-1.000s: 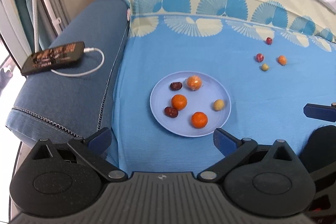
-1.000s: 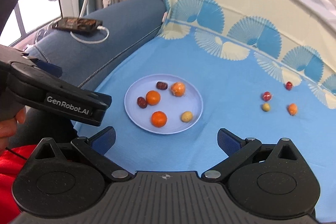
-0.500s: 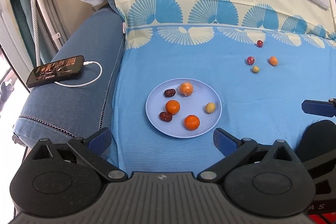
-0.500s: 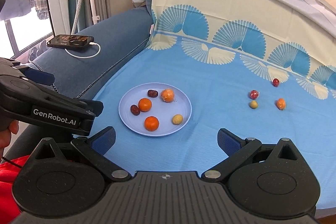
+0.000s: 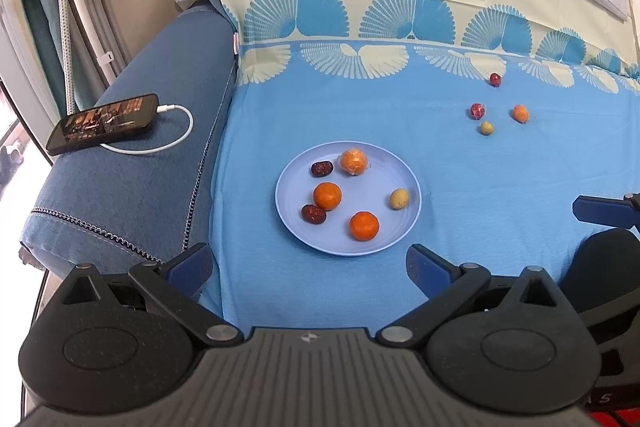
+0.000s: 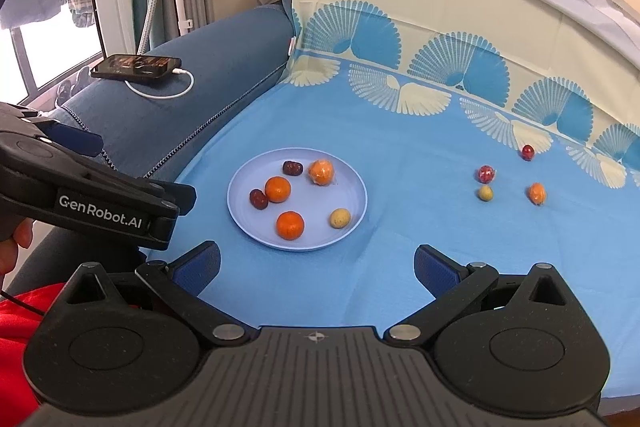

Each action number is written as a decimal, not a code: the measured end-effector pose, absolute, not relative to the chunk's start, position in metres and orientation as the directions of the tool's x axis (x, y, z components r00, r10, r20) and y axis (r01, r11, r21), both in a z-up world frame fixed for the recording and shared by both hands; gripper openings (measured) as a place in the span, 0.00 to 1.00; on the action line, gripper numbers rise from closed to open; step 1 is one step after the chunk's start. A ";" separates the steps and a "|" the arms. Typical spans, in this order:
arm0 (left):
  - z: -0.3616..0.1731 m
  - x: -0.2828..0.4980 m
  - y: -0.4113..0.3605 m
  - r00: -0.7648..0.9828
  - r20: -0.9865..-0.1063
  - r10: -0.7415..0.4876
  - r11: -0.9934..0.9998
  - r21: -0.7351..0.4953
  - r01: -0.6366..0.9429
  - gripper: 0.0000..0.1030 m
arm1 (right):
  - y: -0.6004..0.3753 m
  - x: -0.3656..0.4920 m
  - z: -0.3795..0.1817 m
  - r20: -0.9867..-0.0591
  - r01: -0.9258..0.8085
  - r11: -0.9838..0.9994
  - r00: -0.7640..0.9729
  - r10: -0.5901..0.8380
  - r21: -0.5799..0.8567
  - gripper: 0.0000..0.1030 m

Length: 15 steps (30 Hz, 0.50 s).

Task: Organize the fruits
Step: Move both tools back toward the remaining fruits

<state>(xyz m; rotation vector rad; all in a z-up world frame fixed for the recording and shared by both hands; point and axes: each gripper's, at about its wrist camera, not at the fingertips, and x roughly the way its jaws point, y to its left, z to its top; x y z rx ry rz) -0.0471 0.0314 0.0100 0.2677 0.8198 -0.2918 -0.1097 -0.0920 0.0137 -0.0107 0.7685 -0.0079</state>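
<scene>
Phone (image 5: 102,123): upper left of the left wrist view, flat on the blue sofa arm (image 5: 132,163), white cable (image 5: 176,131) plugged in; off the work surface, likely just charging.
Left gripper (image 5: 308,265): bottom centre of its own view, jaws spread wide, nothing between them; held low at the near edge of the blue sheet (image 5: 480,187), short of the plate.
Plate (image 5: 404,235): centre of frame, pale blue, flat on the sheet; looks like the collection point.
Plate contents: three oranges, one in clear wrap (image 5: 353,161), two bare (image 5: 327,195) (image 5: 364,225); two dark dates (image 5: 322,168) (image 5: 313,213); one yellowish fruit (image 5: 399,198). All apart except the lower date, just beside an orange.
Loose fruits: upper right of frame, well apart from the plate; red wrapped one (image 5: 477,110), yellowish one (image 5: 487,127), small orange one (image 5: 520,113), red one (image 5: 495,79) farthest back.
Right gripper (image 6: 316,265): bottom centre of its view, jaws wide, empty; nearer the loose group, so probably better placed to fetch them.
Status (judgement): partly done; four fruits left to move.
</scene>
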 end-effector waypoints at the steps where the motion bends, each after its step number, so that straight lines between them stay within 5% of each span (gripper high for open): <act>1: 0.009 -0.046 0.032 0.644 -0.750 -0.151 0.927 0.119 0.356 1.00 | -0.092 -0.109 0.013 -0.698 0.003 1.000 0.716 -0.011 -0.013 0.99; 15: -0.002 -0.040 0.032 0.618 -0.773 -0.146 0.927 0.111 0.357 1.00 | -0.093 -0.104 0.003 -0.723 0.003 1.000 0.691 -0.002 0.000 0.99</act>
